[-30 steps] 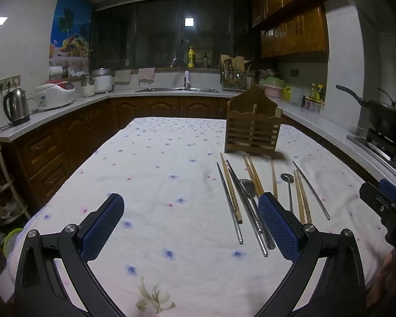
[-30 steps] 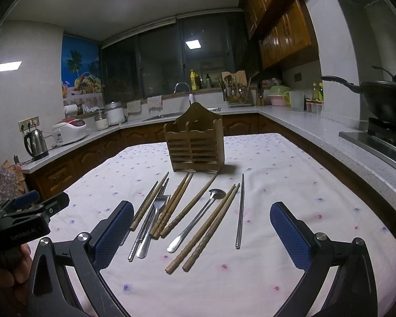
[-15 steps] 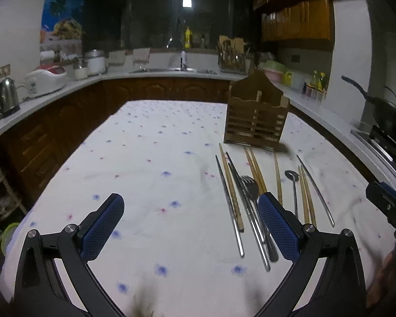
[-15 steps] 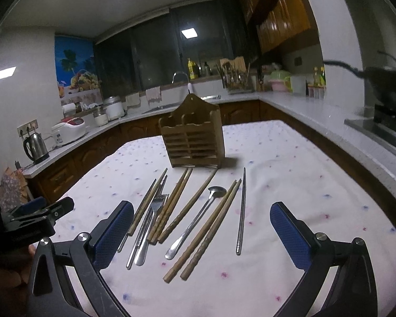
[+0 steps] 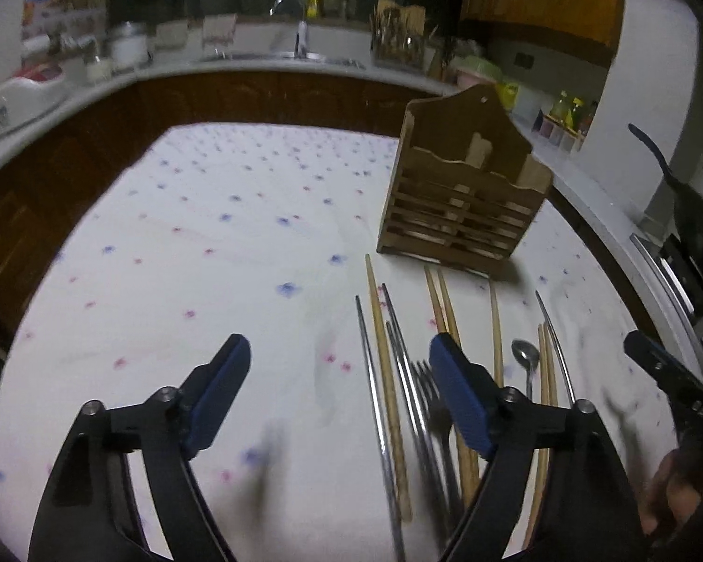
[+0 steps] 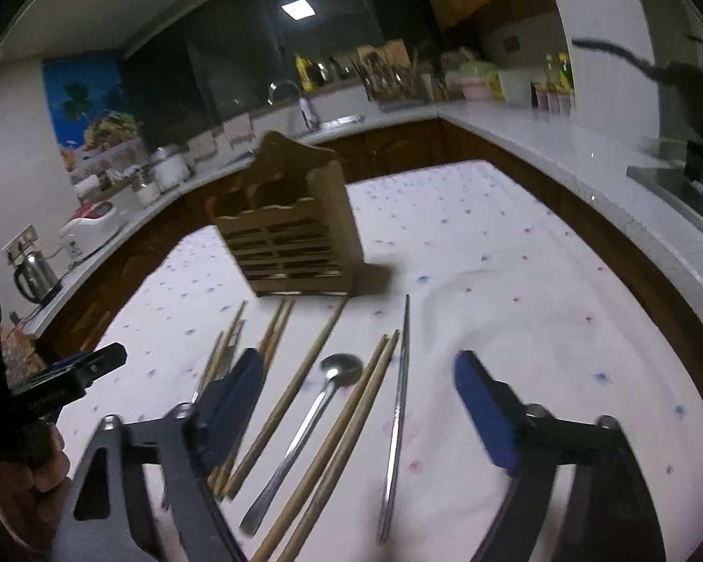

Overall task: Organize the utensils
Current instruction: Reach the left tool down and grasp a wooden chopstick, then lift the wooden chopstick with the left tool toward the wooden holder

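Nearest the right wrist camera, the right gripper (image 6: 361, 403) is hovering with its blue-padded jaws spread wide and empty, straddling a small steel spoon (image 6: 304, 426), a pair of long wooden chopsticks (image 6: 347, 440) and a thin steel chopstick (image 6: 398, 417) lying on the white flower-dotted tablecloth (image 6: 515, 281). The left gripper (image 5: 337, 398) is likewise gaping, holding nothing, with a steel fork (image 5: 429, 393) showing beside its right pad. These utensils are probably light, stiff and slippery, lying flat against the cloth, so pinching one mid-shaft across its width looks soundest. Farther off, at about twelve o'clock, the slatted wooden utensil holder (image 6: 295, 243) is standing upright, seemingly empty, just beyond the utensil tips
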Motion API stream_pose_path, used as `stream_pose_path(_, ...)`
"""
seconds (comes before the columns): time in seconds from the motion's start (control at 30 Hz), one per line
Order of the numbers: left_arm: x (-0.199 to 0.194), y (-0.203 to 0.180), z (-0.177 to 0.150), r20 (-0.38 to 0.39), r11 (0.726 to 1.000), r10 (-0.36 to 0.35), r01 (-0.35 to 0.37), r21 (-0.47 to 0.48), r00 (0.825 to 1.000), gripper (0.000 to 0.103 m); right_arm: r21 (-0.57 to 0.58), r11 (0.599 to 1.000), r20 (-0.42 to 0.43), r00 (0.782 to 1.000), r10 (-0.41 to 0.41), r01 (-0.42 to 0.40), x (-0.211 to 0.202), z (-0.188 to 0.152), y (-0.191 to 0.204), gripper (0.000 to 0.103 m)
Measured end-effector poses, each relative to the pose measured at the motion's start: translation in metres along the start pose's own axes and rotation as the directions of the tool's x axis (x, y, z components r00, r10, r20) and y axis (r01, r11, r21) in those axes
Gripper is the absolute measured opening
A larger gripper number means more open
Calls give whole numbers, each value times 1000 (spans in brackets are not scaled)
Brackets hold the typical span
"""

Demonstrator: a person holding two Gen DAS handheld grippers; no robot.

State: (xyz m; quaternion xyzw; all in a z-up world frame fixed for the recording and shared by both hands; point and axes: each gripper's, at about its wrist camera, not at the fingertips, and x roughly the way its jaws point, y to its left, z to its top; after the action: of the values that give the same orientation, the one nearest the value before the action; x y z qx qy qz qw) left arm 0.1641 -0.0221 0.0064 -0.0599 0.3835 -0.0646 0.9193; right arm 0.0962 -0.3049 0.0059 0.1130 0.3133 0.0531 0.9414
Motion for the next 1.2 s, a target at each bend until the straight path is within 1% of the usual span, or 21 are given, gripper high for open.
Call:
stream_pose_path(0.03, 9, -1, 6, -17, 1000, -9, 9, 0, 1000, 76, 7, 1000, -15, 1000, -1, 1, 7, 4, -3, 72)
stream_pose_path(0.07, 17, -3, 11, -31, 1000, -13, 13, 2, 999, 76, 14, 1000, -30, 1000, -2, 2, 15, 8, -5, 67)
stream_pose_path(0.17, 40, -10, 25, -75, 1000, -20, 21, 20, 997, 68, 27, 1000, -75, 997, -10, 12, 38, 19, -13, 57)
stream_pose_path(0.2, 51, -14, 30, -94, 999, -16, 19, 31, 995, 64, 27, 1000, -93, 996, -12, 14, 47, 22, -14, 52)
stream_pose_path(0.23, 59, -15, 33, -107, 999, -11, 16, 39, 994, 59, 27, 999, -109, 994, -15, 18, 55, 24, -16, 50)
stream_pose_path(0.27, 66, -17, 36, -122, 999, -8, 14, 45, 992, 57, 29, 999, -129, 992, -19, 23, 63, 26, -19, 47)
stream_pose_path(0.33, 83, -18, 41, -151, 999, 2, 6, 50, 988, 50, 36, 999, -163, 986, -21, 27, 79, 28, -23, 42)
stream_pose_path(0.37, 90, -18, 43, -164, 999, 4, 4, 48, 986, 49, 39, 999, -178, 984, -23, 31, 86, 29, -26, 39)
stream_pose_path(0.5, 113, -17, 49, -209, 999, 4, 4, 35, 978, 39, 36, 999, -221, 975, -32, 41, 109, 32, -32, 32)
stream_pose_path(0.6, 122, -21, 53, -226, 999, -12, 21, 39, 974, 38, 33, 998, -249, 968, -38, 47, 123, 33, -35, 26)
stream_pose_path(0.67, 127, -25, 53, -231, 998, -9, 22, 57, 973, 35, 29, 998, -262, 964, -39, 48, 129, 33, -35, 25)
stream_pose_path(0.73, 137, -29, 51, -257, 997, 4, 15, 71, 966, 18, 10, 998, -275, 960, -54, 59, 136, 33, -33, 21)
stream_pose_path(0.8, 145, -29, 49, -293, 998, 4, 16, 64, 956, 10, -10, 997, -285, 956, -72, 72, 143, 32, -32, 14)
stream_pose_path(0.83, 145, -30, 50, -274, 997, 16, 5, 74, 962, 8, -24, 996, -276, 957, -85, 81, 145, 33, -31, 12)
stream_pose_path(0.9, 146, -33, 49, -267, 995, 37, -11, 96, 963, 7, -35, 995, -273, 957, -99, 93, 148, 34, -30, 9)
stream_pose_path(0.97, 145, -35, 49, -262, 995, 37, -10, 102, 964, 6, -55, 993, -268, 956, -116, 105, 151, 35, -28, 6)
stream_pose_path(1.0, 145, -34, 49, -264, 995, 27, -1, 97, 964, 6, -63, 992, -265, 957, -121, 108, 152, 36, -26, 5)
stream_pose_path(1.07, 139, -31, 49, -258, 997, -4, 25, 76, 966, 6, -48, 994, -264, 959, -105, 95, 151, 36, -27, 4)
stream_pose_path(1.2, 113, -24, 55, -212, 998, -39, 48, 38, 976, 6, 3, 998, -217, 974, -59, 61, 131, 42, -28, 4)
